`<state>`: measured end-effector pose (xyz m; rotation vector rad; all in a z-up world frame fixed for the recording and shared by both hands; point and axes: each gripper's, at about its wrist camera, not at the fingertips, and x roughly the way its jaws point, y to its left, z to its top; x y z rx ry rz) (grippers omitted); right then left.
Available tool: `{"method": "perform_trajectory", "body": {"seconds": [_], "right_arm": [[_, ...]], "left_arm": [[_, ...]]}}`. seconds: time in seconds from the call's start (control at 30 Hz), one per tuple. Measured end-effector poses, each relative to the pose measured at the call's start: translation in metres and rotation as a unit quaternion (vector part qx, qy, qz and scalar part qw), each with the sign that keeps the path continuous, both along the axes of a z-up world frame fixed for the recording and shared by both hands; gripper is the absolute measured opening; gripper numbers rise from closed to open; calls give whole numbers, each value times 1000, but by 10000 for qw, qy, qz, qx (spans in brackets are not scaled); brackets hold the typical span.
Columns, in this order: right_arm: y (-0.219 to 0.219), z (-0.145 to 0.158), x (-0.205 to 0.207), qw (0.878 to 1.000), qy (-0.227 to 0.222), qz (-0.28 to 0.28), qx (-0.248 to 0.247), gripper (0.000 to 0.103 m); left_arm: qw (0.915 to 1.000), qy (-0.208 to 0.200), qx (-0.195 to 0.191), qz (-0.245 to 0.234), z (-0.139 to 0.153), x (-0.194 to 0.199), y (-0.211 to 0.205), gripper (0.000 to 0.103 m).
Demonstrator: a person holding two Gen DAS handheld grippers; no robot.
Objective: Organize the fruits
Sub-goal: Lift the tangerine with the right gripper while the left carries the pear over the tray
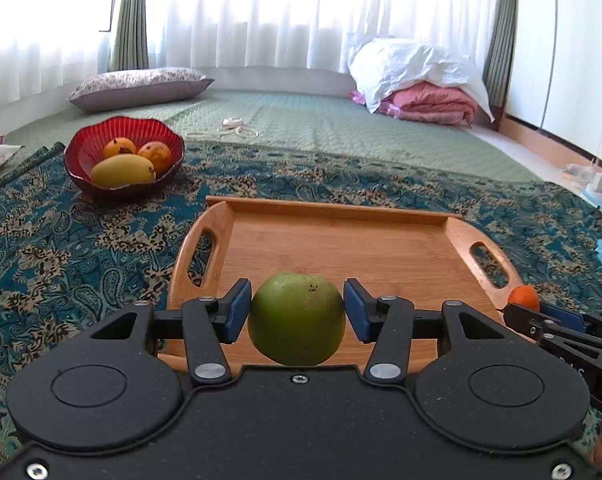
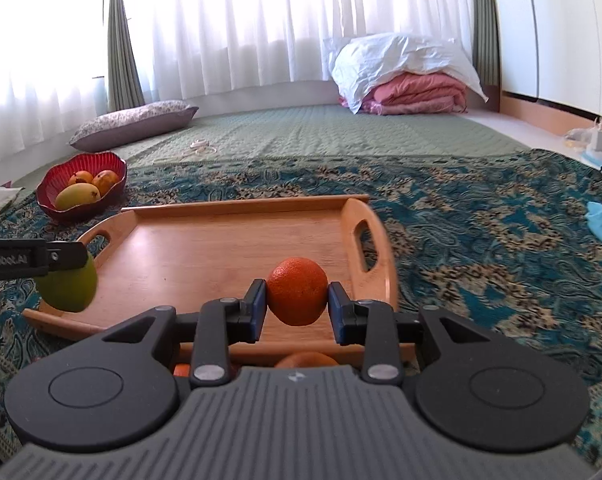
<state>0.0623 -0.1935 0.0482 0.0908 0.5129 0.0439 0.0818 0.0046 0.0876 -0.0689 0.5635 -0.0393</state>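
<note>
left gripper (image 1: 297, 318) clamps a green fruit (image 1: 296, 318), held above the near edge of the wooden tray (image 1: 341, 240). right gripper (image 2: 297, 299) clamps an orange (image 2: 297, 297) above the tray's right end. tray bare; red bowl (image 1: 81, 156) beyond its left handle. step: carrying. next: likely lower each onto the tray, well apart, then release.
</note>
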Motion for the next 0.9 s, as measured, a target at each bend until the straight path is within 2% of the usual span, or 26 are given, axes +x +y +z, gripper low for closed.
{"method": "perform_trajectory", "body": {"seconds": [0.4, 0.9], "right_arm": [[6, -11, 25, 9991, 403, 121, 56, 37], [7, -19, 35, 9974, 720, 95, -10, 37]], "left_arm": [[9982, 597, 80, 32, -23, 36, -9, 47], [9980, 591, 220, -36, -23, 40, -12, 47]]}}
